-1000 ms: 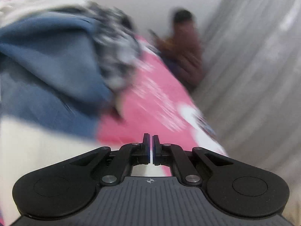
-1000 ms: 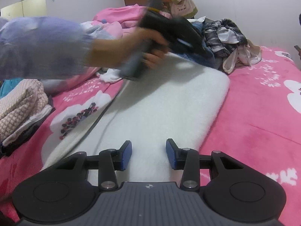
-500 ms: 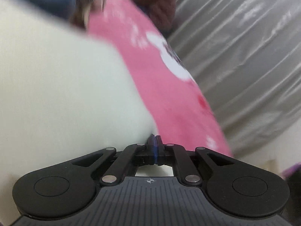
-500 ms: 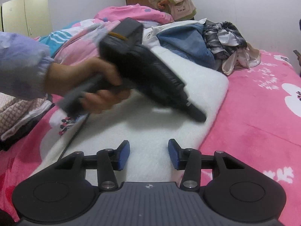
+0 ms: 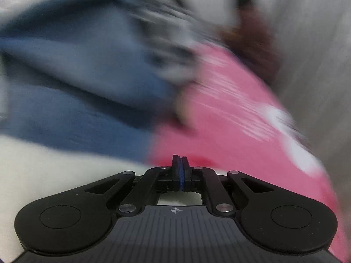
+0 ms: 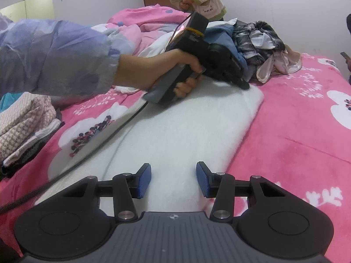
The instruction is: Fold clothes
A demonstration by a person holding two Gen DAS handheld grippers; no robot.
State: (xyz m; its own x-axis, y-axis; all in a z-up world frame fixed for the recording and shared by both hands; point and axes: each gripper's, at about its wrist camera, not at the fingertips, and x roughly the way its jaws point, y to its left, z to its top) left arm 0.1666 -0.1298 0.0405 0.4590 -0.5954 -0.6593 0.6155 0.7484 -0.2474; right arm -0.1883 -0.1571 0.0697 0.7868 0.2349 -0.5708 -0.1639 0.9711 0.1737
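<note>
A fluffy white folded garment (image 6: pixel 186 127) lies lengthwise on the pink flowered bed (image 6: pixel 296 131), beside a rumpled clothes heap (image 6: pixel 258 43). The left tongs (image 5: pixel 181 173) are pressed together, empty; the right tongs (image 6: pixel 173 179) stand apart over the white fleece

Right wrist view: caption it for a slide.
Open right tool rests over the near end of a folded white blanket while the left tool reaches its far end, near the clothes pile.

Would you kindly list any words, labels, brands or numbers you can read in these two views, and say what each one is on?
No text can be read in either view.
Pale jacket of the person standing behind the bed: small dark print on the front, too small to read.
Left gripper: a label patch on its body, too blurred to read.
Left wrist view: motion-blurred, nothing legible.
</note>
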